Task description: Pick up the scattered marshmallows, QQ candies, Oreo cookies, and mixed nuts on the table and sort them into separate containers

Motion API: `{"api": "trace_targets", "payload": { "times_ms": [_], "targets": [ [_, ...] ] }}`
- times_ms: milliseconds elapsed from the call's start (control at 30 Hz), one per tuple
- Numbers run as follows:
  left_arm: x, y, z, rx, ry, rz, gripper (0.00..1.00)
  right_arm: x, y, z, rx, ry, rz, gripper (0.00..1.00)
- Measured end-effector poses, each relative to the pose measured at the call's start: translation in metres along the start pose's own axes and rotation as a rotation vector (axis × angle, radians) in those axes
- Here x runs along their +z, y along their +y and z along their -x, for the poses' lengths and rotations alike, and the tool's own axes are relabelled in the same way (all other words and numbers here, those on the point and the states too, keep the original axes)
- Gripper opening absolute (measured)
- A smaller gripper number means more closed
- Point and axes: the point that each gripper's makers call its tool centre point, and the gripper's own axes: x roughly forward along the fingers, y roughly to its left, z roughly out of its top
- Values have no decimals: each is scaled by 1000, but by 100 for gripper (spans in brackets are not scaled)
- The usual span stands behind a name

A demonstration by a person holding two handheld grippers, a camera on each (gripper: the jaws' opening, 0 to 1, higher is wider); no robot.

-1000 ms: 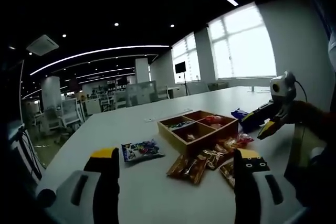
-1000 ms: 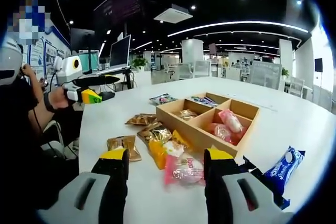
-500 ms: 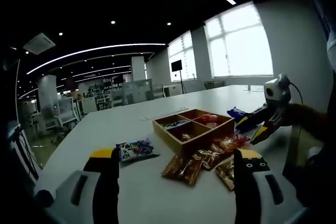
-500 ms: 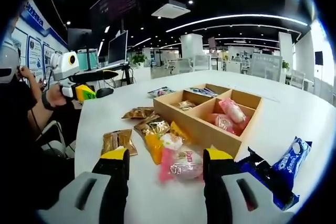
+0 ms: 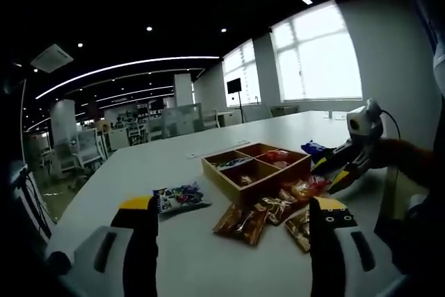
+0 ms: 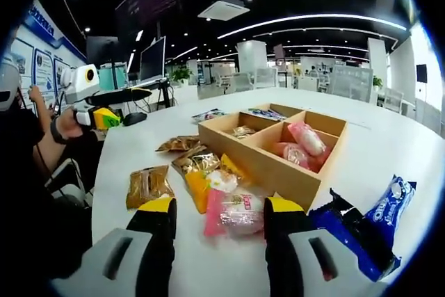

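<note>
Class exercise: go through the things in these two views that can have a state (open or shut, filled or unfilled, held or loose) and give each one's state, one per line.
Wooden tray: open-topped, four compartments, packets already inside.
Pink packet: loose on the table, lying between the right gripper's jaws.
Blue Oreo packs: sealed, lying beside the tray.
Right gripper: open, holding nothing.
Left gripper: open, holding nothing.

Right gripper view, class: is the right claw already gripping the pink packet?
No. The pink packet lies on the table between the open tips of the right claw, which are not closed on it.
</note>
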Motion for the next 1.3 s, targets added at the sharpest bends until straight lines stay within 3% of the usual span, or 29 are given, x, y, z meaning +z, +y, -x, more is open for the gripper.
{"api": "trace_targets", "payload": {
  "times_ms": [433, 800, 1300],
  "targets": [
    [-1, -2, -1, -2, 2, 1, 93, -3, -8, -1, -36, 17, 14, 39],
    [4, 3, 3, 4, -20, 3, 93, -7, -8, -4, -63, 46, 38, 39],
    [-2, 2, -2, -4, -5, 5, 92, -8, -14, -4, -83, 43, 20, 32]
  ]
}}
